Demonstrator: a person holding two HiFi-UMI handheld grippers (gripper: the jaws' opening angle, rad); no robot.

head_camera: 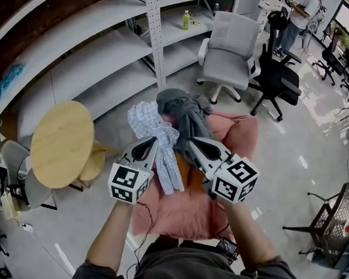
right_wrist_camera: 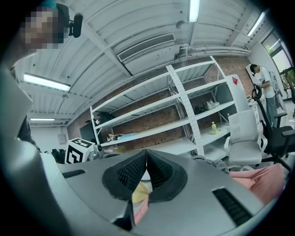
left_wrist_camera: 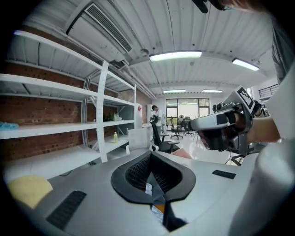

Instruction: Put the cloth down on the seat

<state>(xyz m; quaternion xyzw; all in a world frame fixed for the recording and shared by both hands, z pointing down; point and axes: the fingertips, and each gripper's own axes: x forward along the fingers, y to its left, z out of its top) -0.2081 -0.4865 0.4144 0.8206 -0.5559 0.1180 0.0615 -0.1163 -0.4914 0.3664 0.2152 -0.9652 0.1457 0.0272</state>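
Observation:
A white-and-blue checked cloth (head_camera: 145, 118) hangs over the pink seat (head_camera: 186, 211), its tail trailing down between the two grippers. My left gripper (head_camera: 152, 141) is shut at the cloth's upper part and seems to pinch it; in the left gripper view the jaws (left_wrist_camera: 150, 159) are closed, with pale fabric showing just below them. My right gripper (head_camera: 192, 145) is shut beside the cloth's right edge, and its view (right_wrist_camera: 146, 156) does not show anything gripped. A grey garment (head_camera: 183, 106) lies bunched at the seat's far end.
A round wooden table (head_camera: 62, 143) stands to the left. A white office chair (head_camera: 231, 46) and a black one (head_camera: 277, 78) are behind the seat. White shelving (head_camera: 97, 50) with a green bottle (head_camera: 186, 19) lines the wall. A black wire cart (head_camera: 331, 222) is at the right.

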